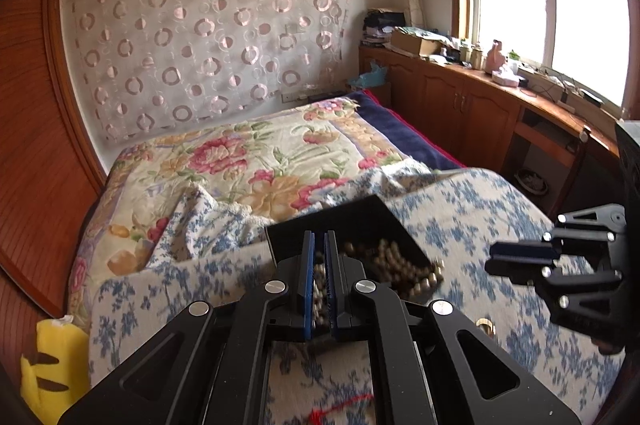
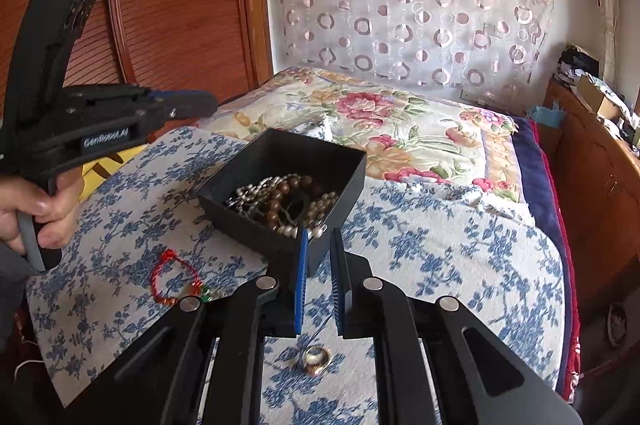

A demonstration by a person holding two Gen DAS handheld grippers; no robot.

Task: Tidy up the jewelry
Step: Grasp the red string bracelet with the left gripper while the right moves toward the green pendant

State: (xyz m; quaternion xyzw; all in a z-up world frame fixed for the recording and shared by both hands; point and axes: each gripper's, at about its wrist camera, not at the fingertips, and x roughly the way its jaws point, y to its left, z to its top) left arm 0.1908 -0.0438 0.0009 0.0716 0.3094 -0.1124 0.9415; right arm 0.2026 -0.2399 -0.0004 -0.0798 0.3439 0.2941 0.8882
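Ring (image 2: 316, 359) beneath right gripper (image 2: 319, 245), jaws apart

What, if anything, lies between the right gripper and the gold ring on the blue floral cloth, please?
Nothing visible does. The gold ring lies alone on the blue floral cloth, just below the right gripper, whose fingers stand apart and empty. The black box of beads sits beyond the fingertips, not in the path.

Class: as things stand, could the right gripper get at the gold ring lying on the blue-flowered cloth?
Probably yes. The gold ring lies bare on the cloth, just below the right gripper, whose jaws stand apart and empty; the black box sits beyond it, not between.
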